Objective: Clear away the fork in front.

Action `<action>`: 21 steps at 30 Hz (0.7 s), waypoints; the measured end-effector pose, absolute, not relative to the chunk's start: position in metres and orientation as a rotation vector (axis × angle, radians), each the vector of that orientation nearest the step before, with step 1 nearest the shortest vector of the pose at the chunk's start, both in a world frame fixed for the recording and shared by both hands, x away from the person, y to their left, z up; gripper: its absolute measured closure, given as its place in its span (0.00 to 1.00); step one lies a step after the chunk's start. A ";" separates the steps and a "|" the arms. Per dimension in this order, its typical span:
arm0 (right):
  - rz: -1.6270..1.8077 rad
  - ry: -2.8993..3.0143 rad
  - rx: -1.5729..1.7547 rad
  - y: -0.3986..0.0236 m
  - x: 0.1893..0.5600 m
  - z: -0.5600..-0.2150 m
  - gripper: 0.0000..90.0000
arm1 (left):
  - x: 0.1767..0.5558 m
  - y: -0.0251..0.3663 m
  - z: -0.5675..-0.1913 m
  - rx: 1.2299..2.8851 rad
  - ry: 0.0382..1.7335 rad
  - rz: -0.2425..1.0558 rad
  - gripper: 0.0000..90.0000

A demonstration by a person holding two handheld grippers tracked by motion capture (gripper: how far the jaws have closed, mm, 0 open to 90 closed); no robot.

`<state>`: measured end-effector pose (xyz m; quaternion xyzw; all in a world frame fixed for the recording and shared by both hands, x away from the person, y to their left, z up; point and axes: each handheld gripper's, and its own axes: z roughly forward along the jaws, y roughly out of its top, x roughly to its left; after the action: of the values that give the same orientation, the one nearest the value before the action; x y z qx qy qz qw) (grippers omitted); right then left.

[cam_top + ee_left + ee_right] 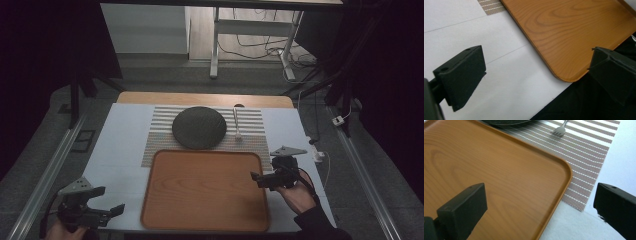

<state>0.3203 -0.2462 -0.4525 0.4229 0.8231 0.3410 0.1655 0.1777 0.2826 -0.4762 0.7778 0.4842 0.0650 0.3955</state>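
A wooden tray (205, 187) lies bare at the table's front centre. Behind it a dark round plate (198, 127) rests on a striped placemat (250, 142), with a fork (237, 125) to the plate's right. My left gripper (110, 202) hovers open over the white table left of the tray's near corner (564, 75), its jaws wide apart. Beside the tray's right edge (564, 187) my right gripper (256, 179) stands open, jaws astride the tray's far right corner. The fork's tines (559, 131) lie on the placemat (584, 150) ahead.
A white cloth (120, 145) covers the table, whose wooden far edge (205, 99) shows behind. Metal rails run along both sides on the floor. A desk frame and cables (270, 47) stand beyond the table.
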 end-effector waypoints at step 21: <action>0.792 2.361 1.119 -0.226 0.368 -0.461 0.00 | 0.179 0.284 -0.477 1.962 1.236 0.145 0.00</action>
<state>0.3683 -0.2257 -0.4612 0.4013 0.8465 0.2841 0.2044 0.1790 0.2839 -0.4769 0.7748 0.4881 0.0572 0.3978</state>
